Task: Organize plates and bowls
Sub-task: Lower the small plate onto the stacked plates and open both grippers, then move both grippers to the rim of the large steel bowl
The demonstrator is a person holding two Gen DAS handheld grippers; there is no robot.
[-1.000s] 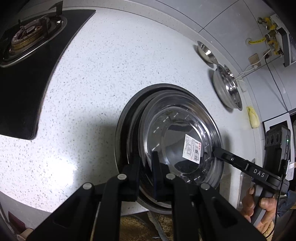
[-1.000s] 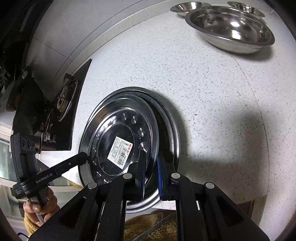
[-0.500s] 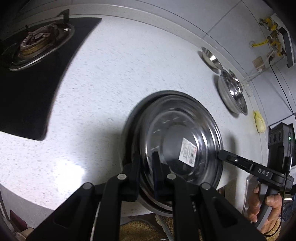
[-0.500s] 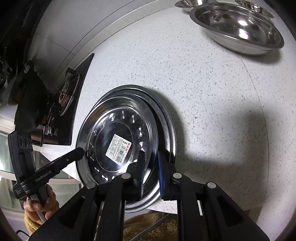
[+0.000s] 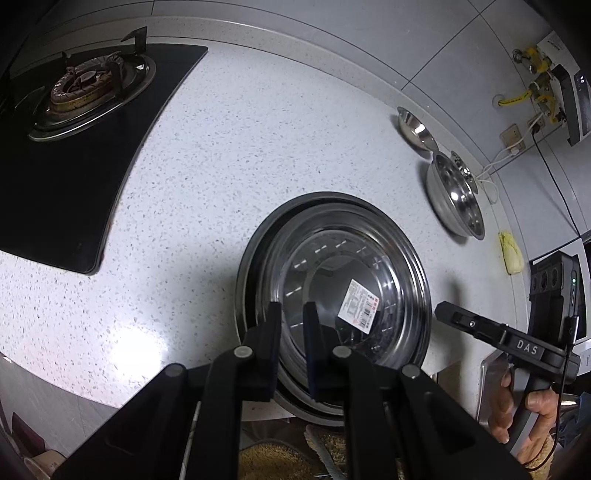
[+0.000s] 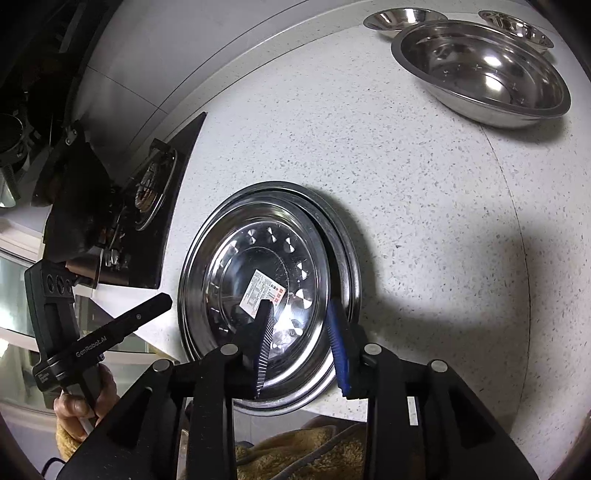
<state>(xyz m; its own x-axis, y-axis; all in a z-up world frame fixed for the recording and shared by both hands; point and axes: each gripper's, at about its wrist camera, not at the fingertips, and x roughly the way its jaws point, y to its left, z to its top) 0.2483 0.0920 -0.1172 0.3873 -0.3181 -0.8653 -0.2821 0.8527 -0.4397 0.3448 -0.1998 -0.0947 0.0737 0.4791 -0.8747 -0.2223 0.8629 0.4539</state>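
- Far left sat the gas burner (image 5: 88,88), no part of the job.
- My left gripper (image 5: 293,325) was pinched on the near rim of the labelled steel plate (image 5: 354,291), which lay nested in the plate stack (image 6: 343,236) at the counter's front edge.
- My right gripper (image 6: 301,332) stood spread apart, gripping nothing, over the same rim.
- I judged the plates done; the large steel bowl (image 6: 484,70) and two small bowls (image 6: 402,16) remained unstacked, far right.
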